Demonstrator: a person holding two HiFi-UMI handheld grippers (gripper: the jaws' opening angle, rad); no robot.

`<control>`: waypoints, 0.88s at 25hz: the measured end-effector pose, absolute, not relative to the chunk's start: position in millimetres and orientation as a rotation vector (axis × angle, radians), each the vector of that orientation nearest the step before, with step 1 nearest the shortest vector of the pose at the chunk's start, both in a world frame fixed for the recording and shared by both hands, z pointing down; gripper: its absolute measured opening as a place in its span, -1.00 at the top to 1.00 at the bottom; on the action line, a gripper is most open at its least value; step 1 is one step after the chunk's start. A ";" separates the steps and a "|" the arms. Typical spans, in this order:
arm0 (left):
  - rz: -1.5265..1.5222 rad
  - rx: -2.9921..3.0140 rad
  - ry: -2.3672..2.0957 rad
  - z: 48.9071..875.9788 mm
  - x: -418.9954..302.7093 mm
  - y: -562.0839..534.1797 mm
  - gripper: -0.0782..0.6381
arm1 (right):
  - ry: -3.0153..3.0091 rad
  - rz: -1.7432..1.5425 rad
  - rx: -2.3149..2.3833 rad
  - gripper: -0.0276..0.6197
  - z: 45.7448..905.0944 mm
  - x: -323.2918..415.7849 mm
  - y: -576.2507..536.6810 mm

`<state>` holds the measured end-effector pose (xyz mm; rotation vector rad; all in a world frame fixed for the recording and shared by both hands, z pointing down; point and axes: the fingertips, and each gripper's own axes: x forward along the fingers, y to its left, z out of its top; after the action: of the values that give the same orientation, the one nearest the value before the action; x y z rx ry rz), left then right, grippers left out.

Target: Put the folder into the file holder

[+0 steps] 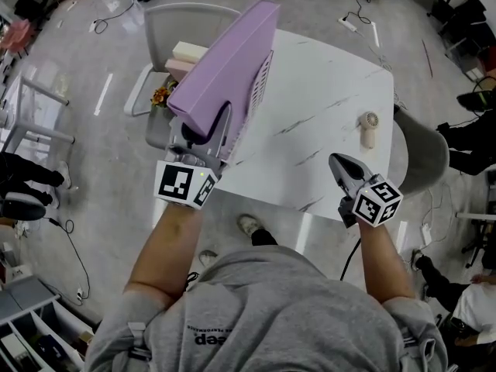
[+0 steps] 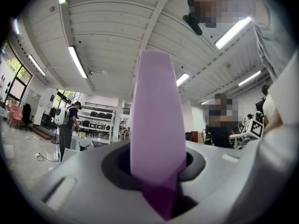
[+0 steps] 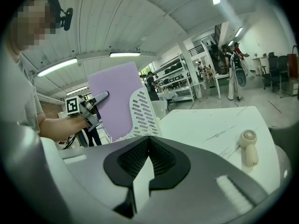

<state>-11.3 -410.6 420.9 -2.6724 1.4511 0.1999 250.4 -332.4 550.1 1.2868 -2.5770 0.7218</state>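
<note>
My left gripper (image 1: 208, 132) is shut on the near edge of a large purple folder (image 1: 229, 64), which it holds raised and tilted over the table's left end. In the left gripper view the folder (image 2: 154, 125) stands edge-on between the jaws of that gripper (image 2: 156, 174). The white slotted file holder (image 1: 260, 84) stands right beside the folder, on its right. From the right gripper view the folder (image 3: 114, 97) shows partly behind the file holder (image 3: 142, 111), with the left gripper (image 3: 99, 98) on it. My right gripper (image 1: 338, 163) hangs over the table's front right edge, shut and holding nothing (image 3: 148, 139).
The white marble-pattern table (image 1: 325, 99) carries a small cream hair dryer (image 1: 370, 128) near its right end. Pink and cream boxes (image 1: 186, 56) and flowers (image 1: 160, 95) lie on a grey chair (image 1: 159, 29) at the left. Another grey chair (image 1: 425, 155) stands at the right.
</note>
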 end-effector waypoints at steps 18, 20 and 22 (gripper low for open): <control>-0.271 -2.932 1.516 557.9 -11.3 -410.6 0.12 | -2.589 0.732 1.245 0.91 554.9 227.0 -334.0; -0.260 -2.957 1.496 554.0 -11.0 -406.1 0.01 | -2.594 0.729 1.236 0.91 553.6 221.9 -334.9; -0.238 -2.987 1.479 551.4 -11.4 -398.7 -0.08 | -2.601 0.723 1.228 0.91 551.2 216.1 -335.1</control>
<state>-11.4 -398.7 551.4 -2.9869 1.4792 -0.2378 216.1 -335.1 551.2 1.2278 -2.6013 0.7231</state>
